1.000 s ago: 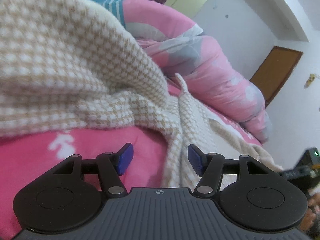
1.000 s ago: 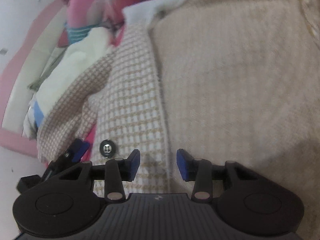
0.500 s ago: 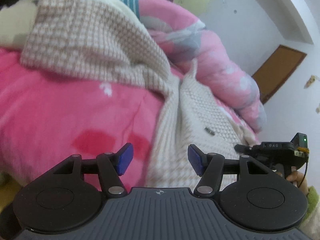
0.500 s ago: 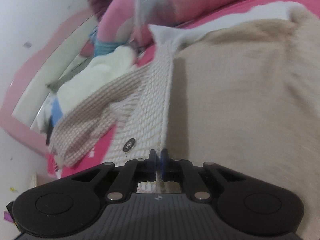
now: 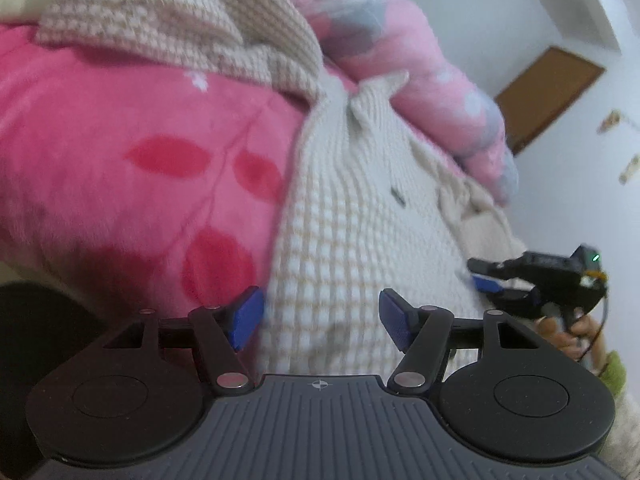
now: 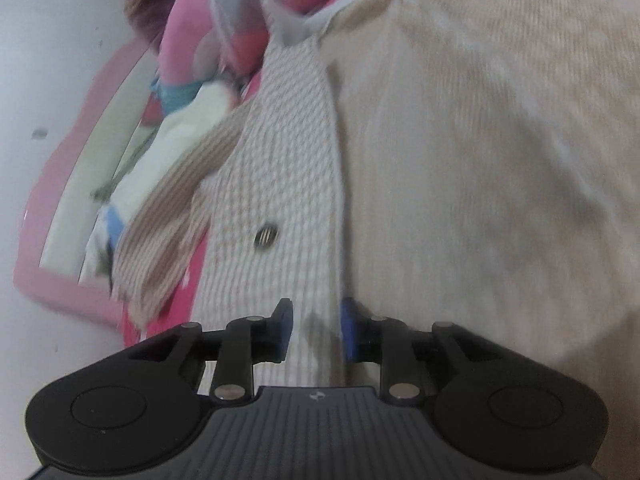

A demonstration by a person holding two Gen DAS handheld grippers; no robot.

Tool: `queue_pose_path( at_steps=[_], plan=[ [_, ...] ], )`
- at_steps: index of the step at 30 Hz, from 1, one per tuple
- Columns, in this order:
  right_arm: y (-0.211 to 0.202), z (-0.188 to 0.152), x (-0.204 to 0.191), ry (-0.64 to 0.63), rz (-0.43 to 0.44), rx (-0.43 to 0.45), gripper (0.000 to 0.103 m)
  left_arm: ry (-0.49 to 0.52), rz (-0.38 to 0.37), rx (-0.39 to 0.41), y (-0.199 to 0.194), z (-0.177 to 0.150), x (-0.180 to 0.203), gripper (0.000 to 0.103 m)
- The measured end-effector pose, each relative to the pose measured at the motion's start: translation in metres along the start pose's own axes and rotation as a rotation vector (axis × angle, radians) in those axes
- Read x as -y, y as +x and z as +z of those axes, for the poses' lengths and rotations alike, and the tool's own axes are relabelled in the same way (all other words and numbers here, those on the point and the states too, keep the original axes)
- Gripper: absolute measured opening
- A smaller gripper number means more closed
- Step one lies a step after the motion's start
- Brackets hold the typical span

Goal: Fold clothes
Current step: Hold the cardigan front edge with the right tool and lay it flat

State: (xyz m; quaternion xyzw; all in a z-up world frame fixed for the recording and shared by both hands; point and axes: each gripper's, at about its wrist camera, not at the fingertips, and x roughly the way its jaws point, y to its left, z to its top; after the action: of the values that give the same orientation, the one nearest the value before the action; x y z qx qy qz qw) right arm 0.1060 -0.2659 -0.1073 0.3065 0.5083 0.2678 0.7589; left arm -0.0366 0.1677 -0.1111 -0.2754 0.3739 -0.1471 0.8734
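Garment: a cream-and-beige checked knit cardigan [image 5: 344, 216] lies spread on the bed, its dark round button [image 6: 265, 236] on the front band.
Sleeve: the beige checked sleeve [image 5: 172, 20] trails off to the far left over the bright pink fleece blanket with red leaf print [image 5: 132, 152].
Left tongs [image 5: 321, 318]: held apart about halfway, blue pads either side of the cardigan's near edge (not pressing it, so nothing is held).
Right tongs [image 6: 316, 328]: narrowly parted and just now opening again; the cardigan's front band runs between the pads, which stand clear of it.
Right tongs, seen from the left: low at the right edge [image 5: 486, 280], gripped by a hand [image 5: 576, 332].
Background: a rolled pink-and-grey quilt [image 5: 420, 60] beyond the cardigan, a brown wooden door [image 5: 548, 92] in the white wall.
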Motion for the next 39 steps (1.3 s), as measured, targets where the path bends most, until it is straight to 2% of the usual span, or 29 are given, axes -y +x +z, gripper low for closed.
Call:
queue_pose_path(
  at_steps=[1, 3, 4, 5, 9, 14, 16, 19, 24, 27, 28, 29, 31, 33, 34, 35, 37, 39],
  plan=[
    [-0.001, -0.006, -0.002, -0.021, 0.012, -0.021, 0.028, 0.012, 0.007, -0.007, 0.001, -0.002, 0.002, 0.064],
    [-0.004, -0.017, -0.008, -0.079, 0.007, -0.024, 0.021, 0.025, 0.016, -0.013, 0.002, -0.007, 0.003, 0.063],
    [-0.006, -0.022, -0.012, -0.112, -0.005, -0.014, 0.009, 0.021, 0.02, -0.012, 0.003, -0.008, 0.003, 0.063],
    [-0.01, -0.025, -0.015, -0.136, -0.022, 0.009, 0.005, 0.015, 0.022, -0.011, 0.005, -0.009, 0.004, 0.063],
    [-0.022, -0.027, -0.016, -0.157, -0.047, 0.117, 0.004, 0.022, 0.017, -0.015, 0.004, -0.012, 0.007, 0.062],
    [-0.018, -0.035, -0.014, -0.175, -0.076, 0.081, 0.008, 0.013, -0.007, -0.028, 0.005, -0.019, 0.004, 0.062],
    [-0.022, -0.042, -0.014, -0.195, -0.082, 0.108, 0.006, -0.03, -0.025, -0.025, 0.005, -0.021, 0.0, 0.061],
    [-0.025, -0.049, -0.021, -0.258, -0.17, 0.167, 0.004, -0.087, -0.04, -0.015, 0.007, -0.021, -0.006, 0.054],
    [-0.02, -0.052, -0.041, -0.379, -0.287, 0.13, 0.007, -0.07, -0.043, 0.0, 0.006, -0.021, -0.005, 0.053],
    [-0.035, -0.042, -0.066, -0.442, -0.345, 0.166, 0.013, -0.027, -0.046, 0.004, 0.003, -0.017, -0.001, 0.053],
    [-0.041, -0.035, -0.074, -0.456, -0.342, 0.185, 0.019, -0.015, -0.049, 0.006, 0.002, -0.015, -0.001, 0.053],
    [-0.046, -0.024, -0.083, -0.46, -0.325, 0.204, 0.03, -0.008, -0.057, 0.008, 0.001, -0.013, -0.001, 0.053],
    [-0.046, 0.006, -0.099, -0.468, -0.293, 0.234, 0.043, -0.009, -0.077, 0.026, -0.003, -0.008, -0.004, 0.053],
    [-0.032, 0.045, -0.113, -0.498, -0.28, 0.256, 0.045, -0.013, -0.095, 0.051, -0.005, -0.003, -0.007, 0.053],
    [-0.022, 0.066, -0.117, -0.515, -0.281, 0.259, 0.05, -0.015, -0.103, 0.067, -0.005, 0.0, -0.009, 0.053],
    [-0.009, 0.086, -0.119, -0.525, -0.283, 0.265, 0.062, -0.018, -0.105, 0.084, -0.004, 0.003, -0.01, 0.053],
    [0.02, 0.126, -0.115, -0.511, -0.292, 0.278, 0.076, -0.034, -0.096, 0.117, 0.001, 0.01, -0.015, 0.053],
    [0.052, 0.165, -0.107, -0.48, -0.303, 0.291, 0.076, -0.058, -0.089, 0.143, 0.006, 0.016, -0.02, 0.053]
  ],
)
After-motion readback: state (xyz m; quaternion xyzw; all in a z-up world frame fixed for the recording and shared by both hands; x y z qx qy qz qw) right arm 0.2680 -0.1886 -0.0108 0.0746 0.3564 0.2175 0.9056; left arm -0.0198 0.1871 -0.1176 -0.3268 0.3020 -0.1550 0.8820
